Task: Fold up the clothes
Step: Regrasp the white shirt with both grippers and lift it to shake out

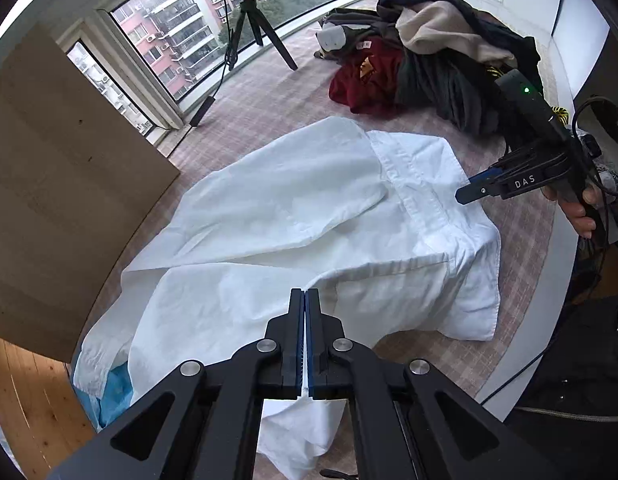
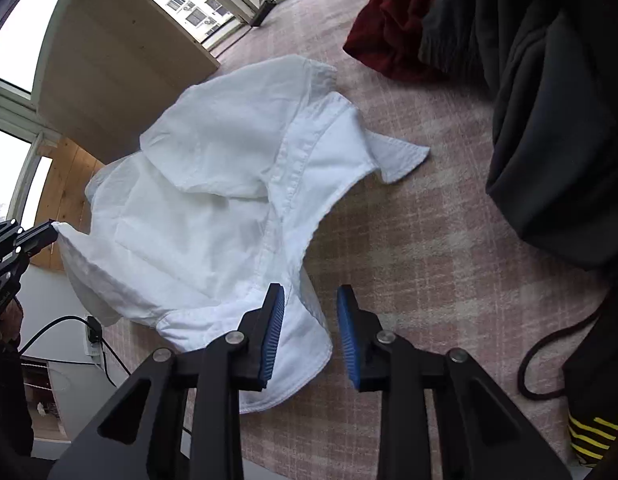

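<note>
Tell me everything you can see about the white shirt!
The white shirt looks like thin, crinkly cotton with a stitched button strip down the middle. It lies partly folded on the pink checked cover, one flap laid over the front. The left hand-held gripper is shut on one edge and lifts it. The right hand-held gripper is open over the shirt's other edge, not pinching it. Dark and red clothes are piled nearby, apart from it.

Black claw [image 1: 306, 296], blue ribbed pads [image 2: 274, 332], silver screws

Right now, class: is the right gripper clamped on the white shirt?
No: the right gripper has its blue pads apart, above the white shirt's edge.
</note>
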`<action>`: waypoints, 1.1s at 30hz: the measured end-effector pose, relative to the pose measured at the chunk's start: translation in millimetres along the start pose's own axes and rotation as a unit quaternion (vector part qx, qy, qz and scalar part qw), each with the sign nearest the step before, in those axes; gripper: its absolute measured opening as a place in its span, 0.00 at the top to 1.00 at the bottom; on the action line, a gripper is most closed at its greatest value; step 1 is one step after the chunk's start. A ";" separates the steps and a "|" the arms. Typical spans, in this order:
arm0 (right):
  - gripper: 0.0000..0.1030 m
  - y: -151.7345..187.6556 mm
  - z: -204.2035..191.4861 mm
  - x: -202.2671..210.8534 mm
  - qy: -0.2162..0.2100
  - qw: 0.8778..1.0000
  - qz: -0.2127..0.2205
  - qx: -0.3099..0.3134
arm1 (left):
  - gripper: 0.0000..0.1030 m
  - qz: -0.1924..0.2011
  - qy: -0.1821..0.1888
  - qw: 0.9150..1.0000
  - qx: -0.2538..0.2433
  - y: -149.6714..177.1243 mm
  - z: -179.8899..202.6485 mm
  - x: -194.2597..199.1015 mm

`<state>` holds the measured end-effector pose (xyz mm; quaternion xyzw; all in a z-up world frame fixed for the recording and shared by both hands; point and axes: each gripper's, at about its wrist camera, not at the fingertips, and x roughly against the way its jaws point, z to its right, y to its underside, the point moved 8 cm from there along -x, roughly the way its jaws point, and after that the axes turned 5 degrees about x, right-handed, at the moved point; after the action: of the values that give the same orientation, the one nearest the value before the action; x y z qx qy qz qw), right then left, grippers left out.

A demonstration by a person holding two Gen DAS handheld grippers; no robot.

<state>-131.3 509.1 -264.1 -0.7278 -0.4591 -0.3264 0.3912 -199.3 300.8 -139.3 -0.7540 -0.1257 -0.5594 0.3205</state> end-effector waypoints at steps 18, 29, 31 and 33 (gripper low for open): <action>0.98 -128.6 -141.3 130.1 0.140 0.946 0.147 0.251 | 1.00 0.065 0.104 0.989 0.077 21.3 -38.1 8.2; 0.98 -165.9 -411.8 352.8 0.210 0.795 0.281 0.496 | 1.00 0.255 0.102 0.953 0.131 29.9 -58.0 173.5; 0.98 -154.2 -444.2 383.0 0.219 0.770 0.300 0.518 | 1.00 0.285 0.088 0.947 0.123 29.9 -56.5 209.3; 0.98 -137.7 -468.6 408.8 0.223 0.750 0.318 0.536 | 1.00 0.312 0.073 0.941 0.114 30.3 -53.6 243.2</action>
<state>-163.4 308.1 339.5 -0.4092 -0.2006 -0.0366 0.8894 -140.3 203.1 84.1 -0.6709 0.0765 -0.4670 0.5709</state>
